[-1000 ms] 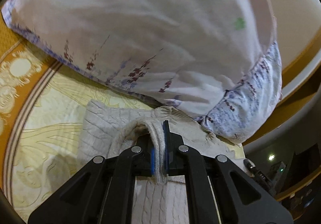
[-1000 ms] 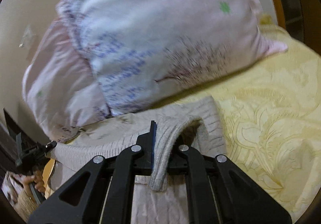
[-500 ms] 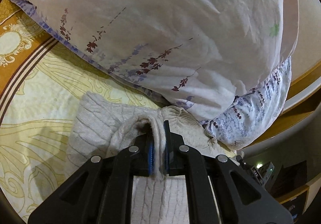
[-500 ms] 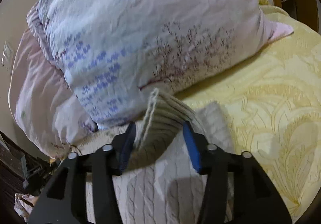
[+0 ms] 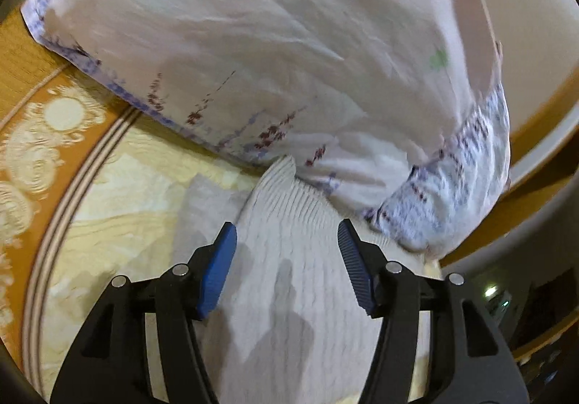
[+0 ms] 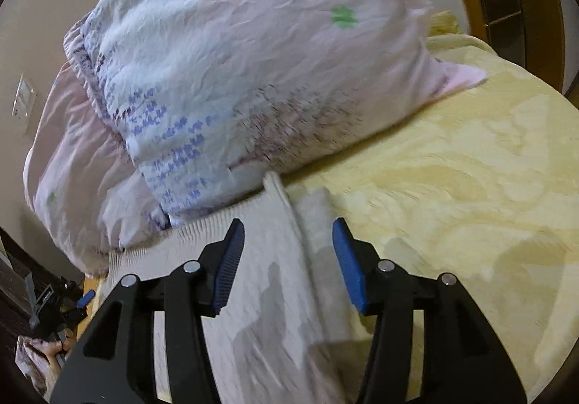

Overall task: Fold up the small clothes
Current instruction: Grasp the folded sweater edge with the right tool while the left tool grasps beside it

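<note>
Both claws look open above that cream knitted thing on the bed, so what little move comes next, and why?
Probably draw both grippers back and up, clear of the cream cable-knit garment. The left gripper and right gripper are open and hold nothing, and the knit lies folded on the yellow bedspread, its ribbed edge against the floral pillow.

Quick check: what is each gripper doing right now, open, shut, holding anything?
Left gripper: jaws open, holding nothing, above the knit garment.
Right gripper: jaws open, holding nothing, above the same garment.

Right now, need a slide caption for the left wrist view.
Left tool open above the cream knit garment lying on the yellow bedspread, its ribbed edge against the floral pillow.
</note>
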Tool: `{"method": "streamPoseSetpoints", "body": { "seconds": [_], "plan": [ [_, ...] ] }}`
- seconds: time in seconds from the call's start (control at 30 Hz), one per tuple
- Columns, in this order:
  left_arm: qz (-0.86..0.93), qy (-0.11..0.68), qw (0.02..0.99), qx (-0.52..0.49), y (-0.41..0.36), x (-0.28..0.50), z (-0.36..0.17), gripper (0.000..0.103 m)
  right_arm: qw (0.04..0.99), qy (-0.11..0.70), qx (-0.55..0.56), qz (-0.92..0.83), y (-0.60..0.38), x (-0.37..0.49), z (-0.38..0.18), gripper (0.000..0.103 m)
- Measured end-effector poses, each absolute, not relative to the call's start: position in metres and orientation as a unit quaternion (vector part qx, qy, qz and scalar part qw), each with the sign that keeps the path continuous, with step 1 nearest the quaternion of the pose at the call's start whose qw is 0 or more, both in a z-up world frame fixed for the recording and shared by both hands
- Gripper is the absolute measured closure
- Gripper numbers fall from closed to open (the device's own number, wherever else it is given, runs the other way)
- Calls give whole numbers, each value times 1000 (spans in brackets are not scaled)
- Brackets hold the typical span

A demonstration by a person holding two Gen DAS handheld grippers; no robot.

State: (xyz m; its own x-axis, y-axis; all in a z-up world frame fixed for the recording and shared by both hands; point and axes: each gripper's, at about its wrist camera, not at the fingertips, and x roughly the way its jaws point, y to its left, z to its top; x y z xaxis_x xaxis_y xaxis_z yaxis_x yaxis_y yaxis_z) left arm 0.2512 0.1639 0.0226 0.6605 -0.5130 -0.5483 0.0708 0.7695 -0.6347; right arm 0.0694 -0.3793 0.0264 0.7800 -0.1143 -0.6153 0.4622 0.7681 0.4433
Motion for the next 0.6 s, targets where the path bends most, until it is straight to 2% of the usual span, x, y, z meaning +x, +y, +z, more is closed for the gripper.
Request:
{"method": "streamPoseSetpoints", "body": {
  "seconds": [0.17,0.33,0.37,0.53,0.6],
  "plan": [
    [-163,390,873,-243,159,227,17,45,893,318,282,-150,-368,45,12,61],
    [-154,407,875,-214,152,217,7,46,895,336,257,-138,-352,45,6,65],
    [-153,409,874,-213,151,217,5,48,896,340,251,-137,-349,46,6,70],
    [-147,421,876,-186,142,215,-1,56,902,352,207,-140,-335,50,5,78],
    [-143,425,876,-180,140,215,-4,63,904,355,190,-144,-330,51,4,85]
  ]
}}
